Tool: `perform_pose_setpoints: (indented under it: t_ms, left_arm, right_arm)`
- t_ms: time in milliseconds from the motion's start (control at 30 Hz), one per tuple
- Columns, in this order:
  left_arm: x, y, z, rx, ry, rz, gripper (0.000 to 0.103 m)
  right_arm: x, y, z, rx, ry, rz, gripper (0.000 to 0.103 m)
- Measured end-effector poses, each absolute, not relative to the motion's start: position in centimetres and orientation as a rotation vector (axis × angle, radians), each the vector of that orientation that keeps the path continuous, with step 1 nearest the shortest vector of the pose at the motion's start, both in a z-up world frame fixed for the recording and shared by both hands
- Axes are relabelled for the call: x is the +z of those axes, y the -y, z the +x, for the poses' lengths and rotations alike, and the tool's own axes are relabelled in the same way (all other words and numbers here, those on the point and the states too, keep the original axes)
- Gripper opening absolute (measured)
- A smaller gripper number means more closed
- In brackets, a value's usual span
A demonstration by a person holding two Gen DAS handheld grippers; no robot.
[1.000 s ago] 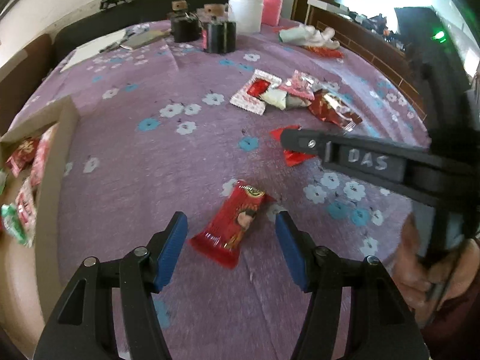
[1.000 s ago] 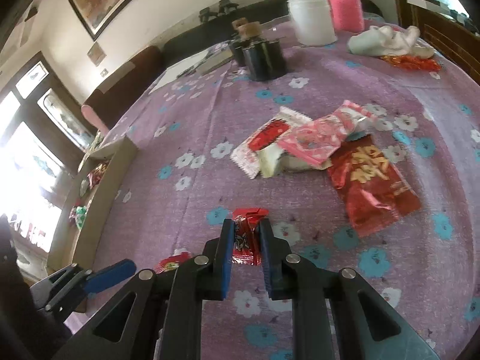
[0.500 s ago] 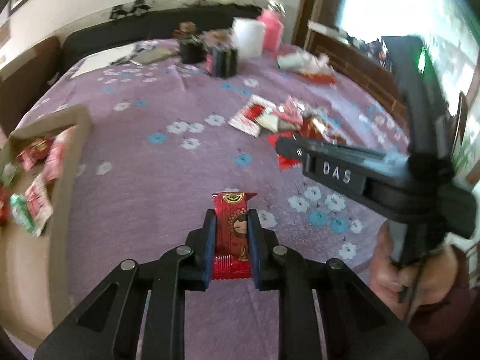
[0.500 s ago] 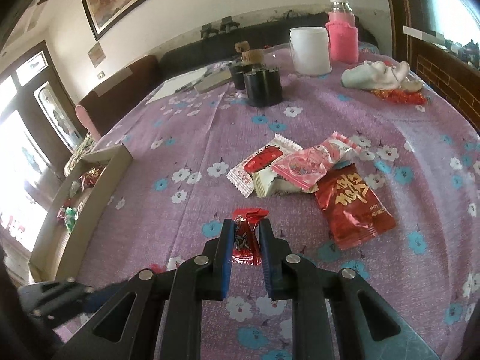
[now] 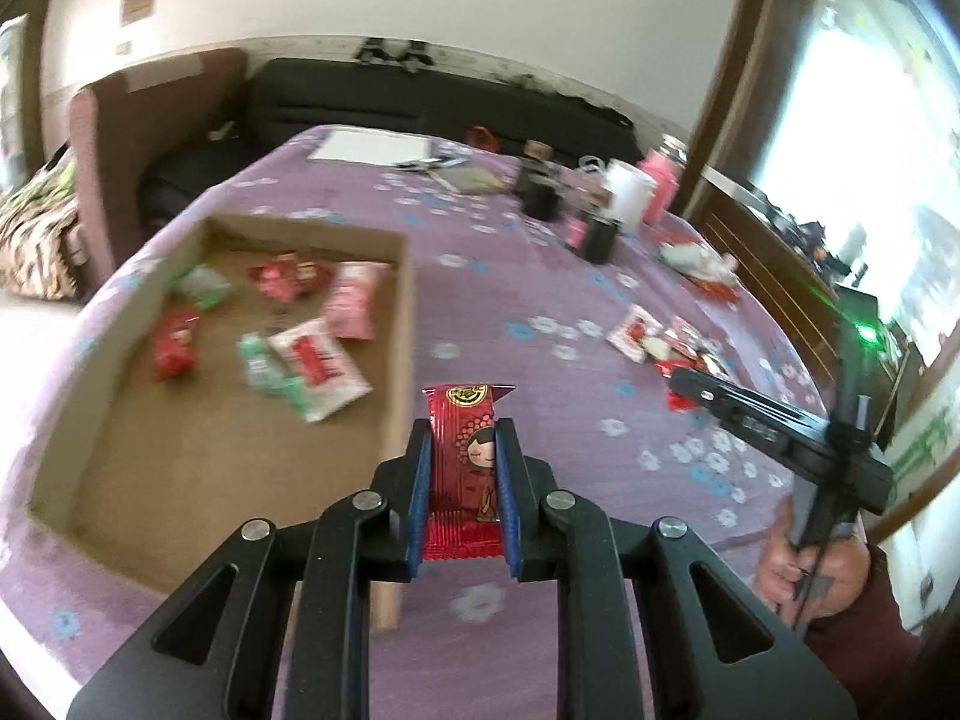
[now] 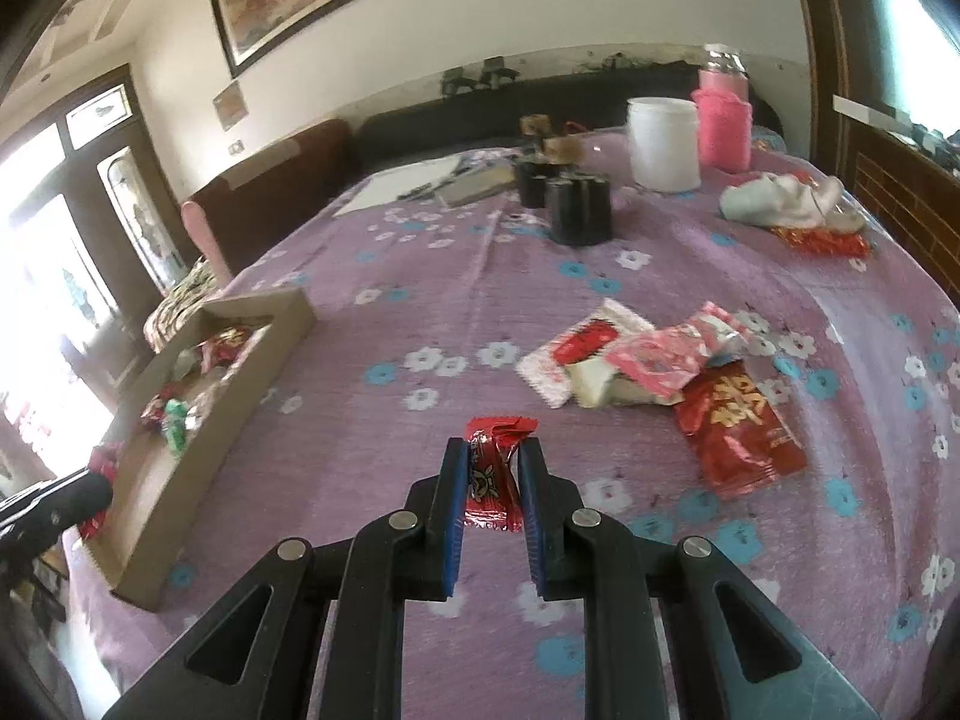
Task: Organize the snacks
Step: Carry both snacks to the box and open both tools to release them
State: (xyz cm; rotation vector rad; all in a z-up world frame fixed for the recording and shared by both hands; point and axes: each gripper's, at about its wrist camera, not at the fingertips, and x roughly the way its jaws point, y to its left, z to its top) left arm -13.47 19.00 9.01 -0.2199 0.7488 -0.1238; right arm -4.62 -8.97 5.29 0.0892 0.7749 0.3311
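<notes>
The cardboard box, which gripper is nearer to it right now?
Left. The left gripper hangs by the cardboard box wall; the right gripper is farther off, over the tablecloth.

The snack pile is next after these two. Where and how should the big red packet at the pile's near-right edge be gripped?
Grip the big red packet at its near bottom edge, coming from the right wrist camera's side. It lies flat; that end is free, while the pink packet overlaps its far end.

My left view smears the cardboard box and the packets inside; print unreadable. Blue pads cover both long edges of the red snack. In my right view, the left gripper is cut by the frame edge, and the small red candy has its sides hidden between pads.
</notes>
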Motion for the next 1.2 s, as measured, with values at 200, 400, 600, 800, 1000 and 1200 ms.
perform_pose_setpoints:
  t_ms: [200, 400, 600, 800, 1000, 1200]
  left_arm:
    - [7.8, -24.7, -14.0, -0.016, -0.76, -0.3, 0.017]
    - [6.6, -29.0, -12.9, 0.081, -0.822, -0.331, 0.017]
    - [5.3, -31.4, -10.6, 0.127, -0.881, -0.306, 0.017]
    - [4.4, -32.6, -8.8, 0.122, -0.922, -0.321, 0.017]
    - [4.2, -33.1, -7.6, 0.112, -0.941, -0.335, 0.017]
    - [4.0, -34.0, -7.2, 0.111, -0.949, -0.375, 0.018]
  right_arm:
    - [7.0, 5.1, -5.6, 0.402, -0.785, 0.047, 0.017]
    - [8.2, -0.8, -5.4, 0.517, -0.817, 0.011, 0.017]
    - [7.9, -7.6, -5.5, 0.622, -0.856, -0.055, 0.017]
    - [7.3, -13.5, -4.4, 0.691, -0.883, -0.125, 0.017]
    - [6.5, -18.5, -1.7, 0.731, -0.937, -0.159, 0.017]
    - [4.9, -21.8, 0.5, 0.733, -0.982, -0.202, 0.017]
